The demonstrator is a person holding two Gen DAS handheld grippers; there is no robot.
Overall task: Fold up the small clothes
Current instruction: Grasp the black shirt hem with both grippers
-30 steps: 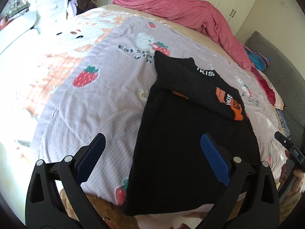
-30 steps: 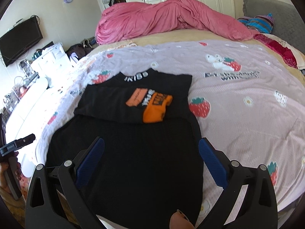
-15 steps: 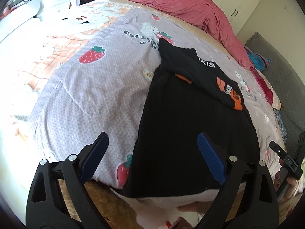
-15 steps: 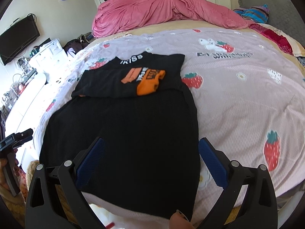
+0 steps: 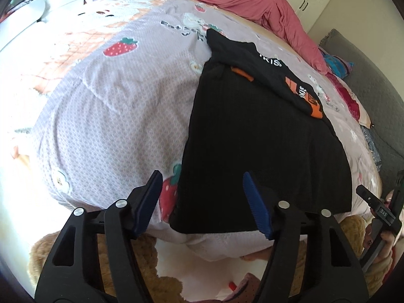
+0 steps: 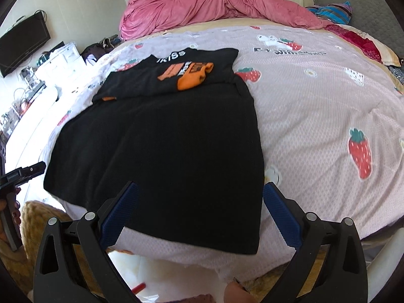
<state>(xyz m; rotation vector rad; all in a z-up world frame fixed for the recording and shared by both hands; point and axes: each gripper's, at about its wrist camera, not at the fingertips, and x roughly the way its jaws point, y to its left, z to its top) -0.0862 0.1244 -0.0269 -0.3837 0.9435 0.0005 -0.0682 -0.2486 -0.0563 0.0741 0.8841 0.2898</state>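
A black garment (image 5: 252, 139) lies flat on the bed, its upper part with an orange print (image 6: 194, 78) folded down over the body. My left gripper (image 5: 202, 179) hovers over the garment's near left corner at the bed's edge. Its jaws are closing, the corner shows between them, and the pads are clear of the cloth. My right gripper (image 6: 199, 186) stands wide open above the near hem of the garment (image 6: 164, 151), close to its right corner. Each gripper appears at the edge of the other's view.
The bed cover (image 6: 328, 101) is lilac with strawberries. A pink duvet (image 6: 214, 7) is heaped at the far end, with pillows (image 6: 353, 40) at the right. White drawers (image 6: 58, 60) and a screen (image 6: 22, 40) stand to the left. A tan furry rug (image 5: 63, 252) lies below the bed edge.
Both grippers have come down and closer to the garment's near hem at the bed edge. The left jaws have narrowed; the right jaws stay wide.
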